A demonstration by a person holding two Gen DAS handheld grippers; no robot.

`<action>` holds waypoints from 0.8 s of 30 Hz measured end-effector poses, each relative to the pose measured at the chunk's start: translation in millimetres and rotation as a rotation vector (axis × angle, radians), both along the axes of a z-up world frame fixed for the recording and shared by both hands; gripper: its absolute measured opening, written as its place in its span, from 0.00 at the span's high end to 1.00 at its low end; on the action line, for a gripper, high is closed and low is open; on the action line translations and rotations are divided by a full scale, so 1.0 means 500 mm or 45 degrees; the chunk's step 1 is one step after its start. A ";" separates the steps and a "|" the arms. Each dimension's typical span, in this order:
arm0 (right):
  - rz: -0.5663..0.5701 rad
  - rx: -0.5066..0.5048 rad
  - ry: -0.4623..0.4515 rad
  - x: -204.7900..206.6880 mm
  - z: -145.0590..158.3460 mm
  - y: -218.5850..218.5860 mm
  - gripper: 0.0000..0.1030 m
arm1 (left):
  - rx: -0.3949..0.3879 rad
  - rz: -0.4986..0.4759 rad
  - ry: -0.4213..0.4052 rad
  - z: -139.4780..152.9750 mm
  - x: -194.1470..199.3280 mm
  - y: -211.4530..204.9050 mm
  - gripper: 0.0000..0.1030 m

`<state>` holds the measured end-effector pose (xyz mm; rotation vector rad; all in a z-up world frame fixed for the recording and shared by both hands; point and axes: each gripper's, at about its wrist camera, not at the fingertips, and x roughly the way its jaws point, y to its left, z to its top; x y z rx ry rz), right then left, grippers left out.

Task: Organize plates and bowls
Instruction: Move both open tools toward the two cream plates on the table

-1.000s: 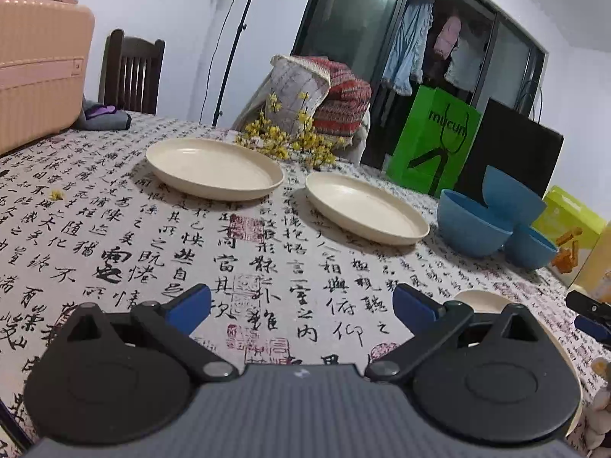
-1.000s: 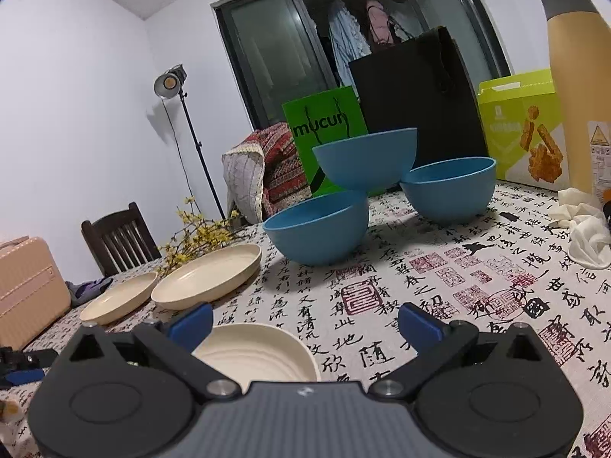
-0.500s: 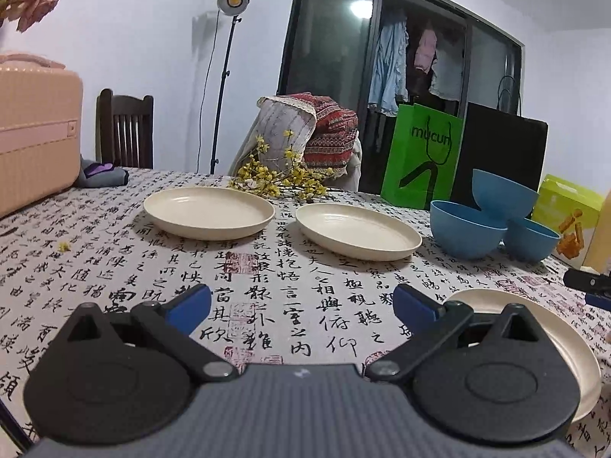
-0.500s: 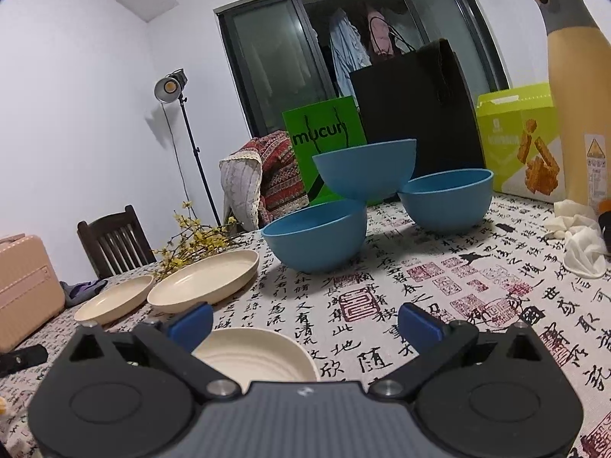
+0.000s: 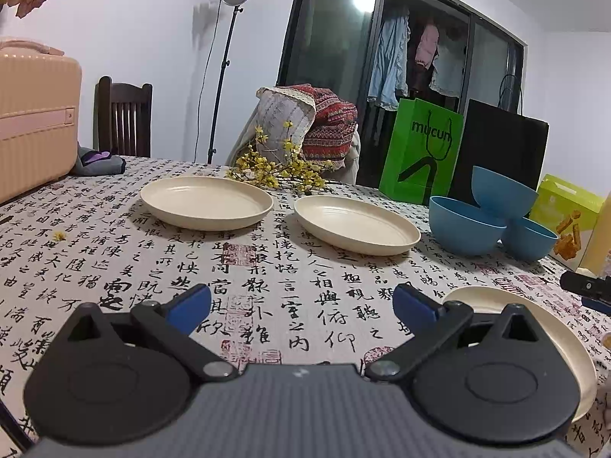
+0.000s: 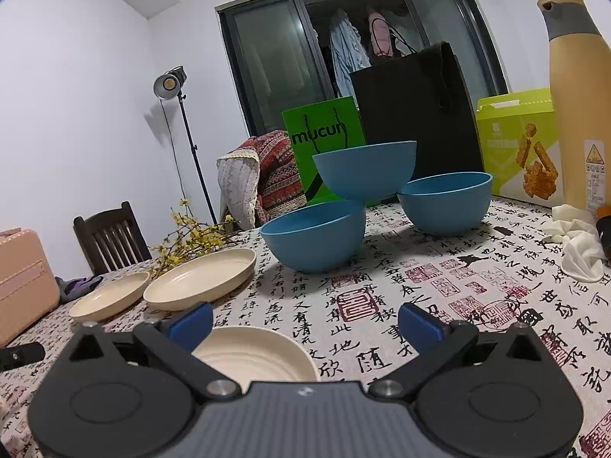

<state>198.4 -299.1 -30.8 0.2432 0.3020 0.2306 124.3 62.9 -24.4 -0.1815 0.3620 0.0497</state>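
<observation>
Three plates (image 5: 206, 201) lie apart on the desk (image 5: 267, 290), nothing stacked yet; both grippers (image 5: 301, 301) (image 6: 305, 322) hold jaws open, empty.

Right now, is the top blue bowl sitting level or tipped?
Tipped. The top blue bowl rests on the rims of two other blue bowls, its rim slanting.

The near plate (image 6: 259, 351) is partly hidden behind the right gripper's body, its near rim out of sight. In the left wrist view the right gripper (image 5: 588, 290) is cut off by the picture's edge, so its jaws cannot be read. The yellow bottle (image 5: 601, 236) is also cropped there. The top bowl (image 6: 364, 170) covers part of the green bag (image 6: 324, 141).
</observation>
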 end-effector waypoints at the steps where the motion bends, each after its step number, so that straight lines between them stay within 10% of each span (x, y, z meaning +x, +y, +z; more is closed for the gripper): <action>1: -0.004 0.001 0.001 0.000 0.000 0.000 0.00 | 0.001 -0.003 -0.001 0.000 0.000 -0.001 0.00; 24: 0.004 -0.029 0.023 0.006 0.001 0.012 0.00 | 0.016 -0.069 0.071 -0.008 0.020 -0.010 0.00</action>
